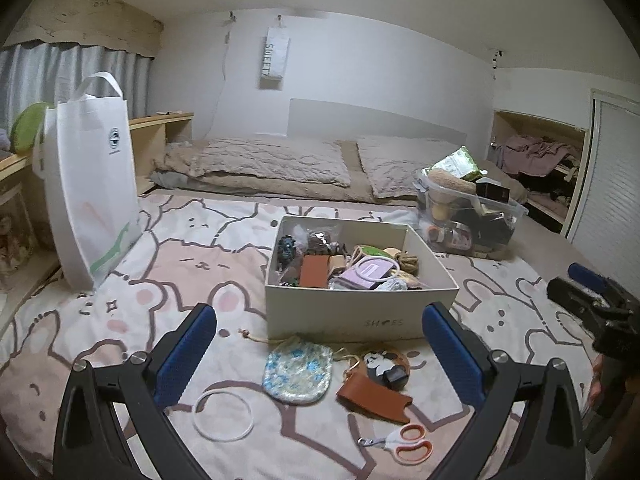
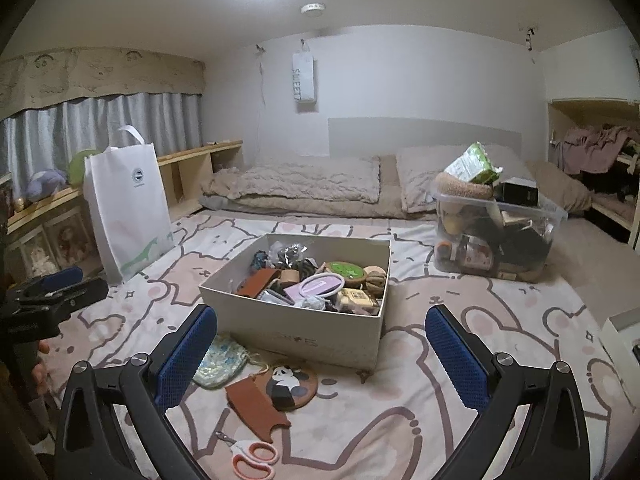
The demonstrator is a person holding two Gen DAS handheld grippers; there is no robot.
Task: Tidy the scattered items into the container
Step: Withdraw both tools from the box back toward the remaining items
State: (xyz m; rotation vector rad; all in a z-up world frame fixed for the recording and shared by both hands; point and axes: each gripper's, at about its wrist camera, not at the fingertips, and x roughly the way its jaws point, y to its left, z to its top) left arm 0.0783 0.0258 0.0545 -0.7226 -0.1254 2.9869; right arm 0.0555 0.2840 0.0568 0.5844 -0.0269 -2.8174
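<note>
So both my grippers were wide open, empty: left gripper (image 1: 320, 344) and right gripper (image 2: 320, 344) hovered over the bedspread (image 1: 168, 264) | shoebox (image 1: 360, 316) sat half full, dead ahead | in front of it still loose: floral pouch (image 1: 298, 372), white ring (image 1: 223, 415), panda coaster (image 1: 386, 364), brown leather case (image 1: 374, 398), orange scissors (image 1: 412, 444)

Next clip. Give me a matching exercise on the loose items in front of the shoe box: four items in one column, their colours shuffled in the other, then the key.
Items:
1. scissors
2. ring
3. drawstring pouch
4. flat leather piece

Colours:
A. brown
B. white
C. orange handles
D. pale with blue flowers

Pairs: 1-C, 2-B, 3-D, 4-A
</note>
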